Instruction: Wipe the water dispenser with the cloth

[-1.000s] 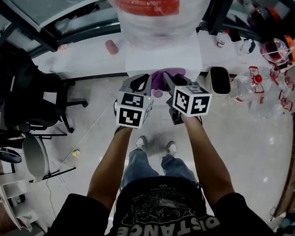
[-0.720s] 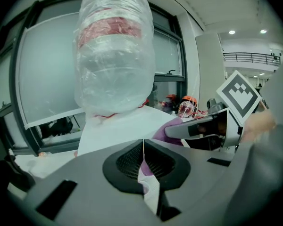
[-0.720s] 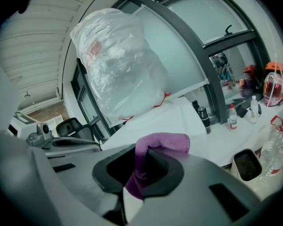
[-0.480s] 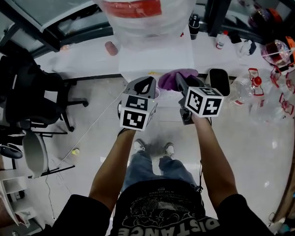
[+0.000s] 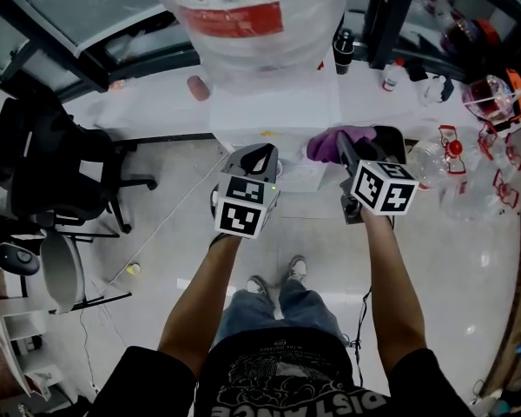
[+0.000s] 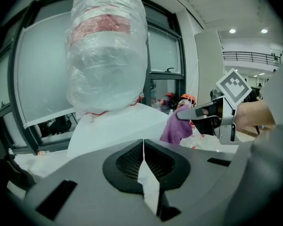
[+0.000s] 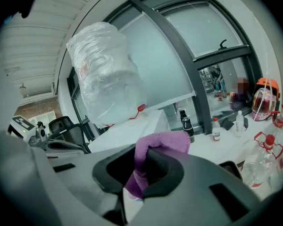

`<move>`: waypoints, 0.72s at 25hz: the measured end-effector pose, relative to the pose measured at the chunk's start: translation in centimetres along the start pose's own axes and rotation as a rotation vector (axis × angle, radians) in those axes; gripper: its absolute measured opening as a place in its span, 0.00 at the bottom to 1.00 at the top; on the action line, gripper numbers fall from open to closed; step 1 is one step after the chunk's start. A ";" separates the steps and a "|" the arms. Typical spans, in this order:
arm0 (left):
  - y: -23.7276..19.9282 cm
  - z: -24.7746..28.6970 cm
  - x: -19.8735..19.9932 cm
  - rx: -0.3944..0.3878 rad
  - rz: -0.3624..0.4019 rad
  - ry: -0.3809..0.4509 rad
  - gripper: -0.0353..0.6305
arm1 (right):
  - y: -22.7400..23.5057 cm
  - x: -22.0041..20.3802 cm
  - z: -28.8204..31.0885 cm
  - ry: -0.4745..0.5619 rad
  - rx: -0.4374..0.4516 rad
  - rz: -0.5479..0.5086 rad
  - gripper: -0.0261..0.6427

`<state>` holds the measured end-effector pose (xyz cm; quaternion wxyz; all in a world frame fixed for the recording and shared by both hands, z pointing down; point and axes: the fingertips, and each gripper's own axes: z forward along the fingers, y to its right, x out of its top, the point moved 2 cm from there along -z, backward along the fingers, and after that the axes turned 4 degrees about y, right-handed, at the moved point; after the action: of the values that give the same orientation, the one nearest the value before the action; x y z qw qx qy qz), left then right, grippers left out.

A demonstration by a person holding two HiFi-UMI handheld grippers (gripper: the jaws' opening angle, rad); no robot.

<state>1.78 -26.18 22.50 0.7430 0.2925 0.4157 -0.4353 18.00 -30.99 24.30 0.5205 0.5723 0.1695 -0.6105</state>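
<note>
**Chair** (image 5: 43,172): black, padded, on castors. It stands far left of the dispenser (image 5: 278,102), well apart from it.

**Floor** (image 5: 174,233): pale and glossy. It lies open between the chair and the dispenser and along the dispenser's front, where the person stands.

**Ledge** (image 5: 148,102): white, flat, straight-edged. It runs behind the dispenser to both sides, under dark window frames. A small reddish cylinder (image 5: 197,85) lies on it just left of the dispenser.

**Left gripper** (image 6: 143,157): grey moulded shell, black ribbed pads, marker cube on top. The jaws are pressed together with nothing between them. It is held before the dispenser's front, left of centre, aimed at it and apart from it.

**Dispenser**: white, boxy and smooth, with a square-cornered top.

**Jug** (image 5: 243,16): large and rounded, standing on the dispenser's top. It is swathed in crinkled clear film, and a red band shows through.

**Cloth** (image 7: 162,142): purple, fuzzy, bunched. It sits at the dispenser's front right corner, by the top edge. Whether it touches the dispenser cannot be told.

**Right gripper** (image 7: 140,169): same build as the left. The jaws are clamped on the cloth, which bulges out above the pads. It is held at the dispenser's front right corner.

**Flask** (image 5: 342,46): dark and upright, on the ledge just right of the dispenser.

**Bin** (image 5: 391,137): black, with rounded corners. It is just right of the dispenser, partly behind the right gripper.

**Bottles** (image 5: 447,159): clear plastic with red caps. They are clustered further right of the dispenser and crowd that side.
</note>
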 end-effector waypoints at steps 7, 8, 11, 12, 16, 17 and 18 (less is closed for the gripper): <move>0.8 0.3 0.1 -0.027 -0.006 0.029 0.09 | -1.2 0.3 0.2 -0.003 0.004 -0.146 0.10; 0.8 0.4 0.1 -0.030 -0.009 0.035 0.09 | -1.3 0.3 0.3 -0.002 0.002 -0.161 0.10; 0.8 0.6 -0.4 -0.040 -0.014 0.055 0.09 | -1.6 0.0 0.6 0.009 -0.003 -0.189 0.10; 0.9 0.6 -0.6 -0.043 -0.015 0.060 0.09 | -1.7 -0.2 0.7 0.013 -0.004 -0.196 0.10; 1.0 0.6 -2.6 -0.054 -0.029 0.072 0.09 | -1.6 -1.4 1.0 0.027 -0.006 -0.217 0.10; 1.1 0.6 -3.2 -0.059 -0.027 0.074 0.09 | -1.5 -1.7 1.2 0.029 -0.009 -0.229 0.10; 1.1 0.7 -3.8 -0.065 -0.023 0.076 0.09 | -1.3 -2.1 1.3 0.031 -0.013 -0.241 0.10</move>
<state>1.98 -24.68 26.20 0.7306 0.2799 0.4609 -0.4189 15.85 -30.57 25.95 0.4443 0.5539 0.2491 -0.6586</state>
